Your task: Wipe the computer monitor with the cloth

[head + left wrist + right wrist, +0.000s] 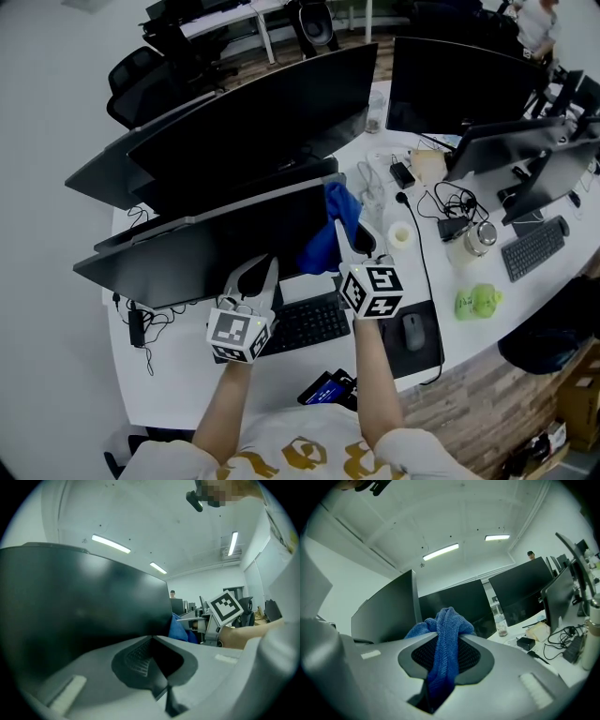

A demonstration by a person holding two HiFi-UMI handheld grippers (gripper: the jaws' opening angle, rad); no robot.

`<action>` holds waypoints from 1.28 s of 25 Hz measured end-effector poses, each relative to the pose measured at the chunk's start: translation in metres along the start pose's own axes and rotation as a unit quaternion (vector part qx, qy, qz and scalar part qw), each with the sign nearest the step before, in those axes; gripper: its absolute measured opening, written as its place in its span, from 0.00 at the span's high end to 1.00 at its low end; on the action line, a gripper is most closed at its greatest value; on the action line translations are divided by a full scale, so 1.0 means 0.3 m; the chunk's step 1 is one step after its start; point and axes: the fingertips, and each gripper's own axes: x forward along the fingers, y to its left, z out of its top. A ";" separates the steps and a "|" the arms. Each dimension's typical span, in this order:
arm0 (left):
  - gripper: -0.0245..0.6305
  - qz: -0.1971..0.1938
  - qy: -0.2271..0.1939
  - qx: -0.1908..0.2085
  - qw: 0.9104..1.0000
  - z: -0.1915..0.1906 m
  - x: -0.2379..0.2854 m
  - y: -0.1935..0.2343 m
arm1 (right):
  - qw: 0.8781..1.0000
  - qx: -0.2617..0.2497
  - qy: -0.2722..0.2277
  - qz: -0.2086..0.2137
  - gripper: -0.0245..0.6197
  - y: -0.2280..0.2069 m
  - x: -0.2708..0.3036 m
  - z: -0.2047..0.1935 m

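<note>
Nearest to you, a dark blue packet lies at the front edge of the white bench. Beyond it sit a black keyboard and, to its right, a mouse on a dark pad. Your left gripper is above the keyboard's left end and points at the lower part of the front monitor. Its jaws are pressed together with nothing between them. Your right gripper reaches over the keyboard's right end. Its jaws are clamped on the blue cloth, which bunches above the tips and hangs down between them. The cloth is at the right end of the monitor's dark screen; whether it touches the screen cannot be made out. To the right lie tangled black cables, a clear jar, a green lump and a second keyboard. Farther back stand more dark monitors, with office chairs behind them.
</note>
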 end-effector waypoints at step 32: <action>0.96 0.030 0.079 -0.043 0.996 -0.295 -0.001 -0.071 | 0.993 0.036 0.109 0.016 0.80 -0.123 -0.015 -0.440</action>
